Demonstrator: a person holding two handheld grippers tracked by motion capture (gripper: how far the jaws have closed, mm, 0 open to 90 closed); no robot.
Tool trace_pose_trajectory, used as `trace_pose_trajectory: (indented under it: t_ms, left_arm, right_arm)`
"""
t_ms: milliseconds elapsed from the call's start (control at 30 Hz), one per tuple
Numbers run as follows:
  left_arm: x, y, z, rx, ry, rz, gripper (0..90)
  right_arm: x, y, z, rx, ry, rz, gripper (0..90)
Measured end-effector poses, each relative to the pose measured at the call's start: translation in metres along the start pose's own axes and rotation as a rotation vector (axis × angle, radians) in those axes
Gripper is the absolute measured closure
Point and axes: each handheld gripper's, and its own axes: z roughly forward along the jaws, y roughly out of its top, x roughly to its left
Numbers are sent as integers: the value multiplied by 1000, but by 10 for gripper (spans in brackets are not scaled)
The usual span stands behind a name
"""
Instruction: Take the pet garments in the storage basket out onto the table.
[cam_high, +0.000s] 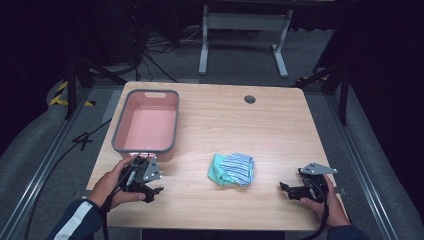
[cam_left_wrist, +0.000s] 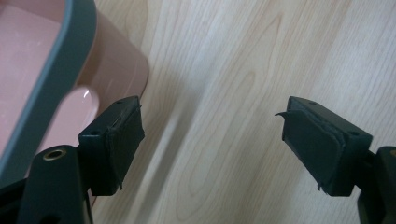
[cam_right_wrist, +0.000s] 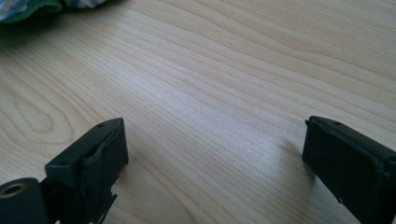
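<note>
Both grippers, left (cam_high: 156, 191) and right (cam_high: 285, 187), gape empty; crumpled cloth (cam_high: 232, 169) lies between (untouched), pink bin (cam_high: 120, 131) behind

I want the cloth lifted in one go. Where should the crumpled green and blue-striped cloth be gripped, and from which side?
Probably by the raised striped fold on top of the crumpled green and blue-striped cloth, coming from above on the right gripper side; the bunched ridge gives open fingers something to pinch, while the edges lie flat on the wooden table.

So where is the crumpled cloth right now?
In the high view the crumpled cloth lies on the table near its front middle, between the left tongs and right tongs, right of the pink bin.
</note>
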Motion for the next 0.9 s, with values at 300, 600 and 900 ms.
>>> trace_pose_trajectory:
  t_ms: [300, 600, 900]
  left_arm:
    - [7, -27, 4, 1, -17, -51, 187]
    - [11, -52, 9, -14, -21, -88, 180]
    - [15, -71, 13, -28, -32, -156, 176]
  right_arm:
    - [0, 0, 0, -1, -1, -1, 70]
    - [0, 0, 0, -1, -1, 2, 70]
    - [0, 0, 0, -1, -1, 2, 70]
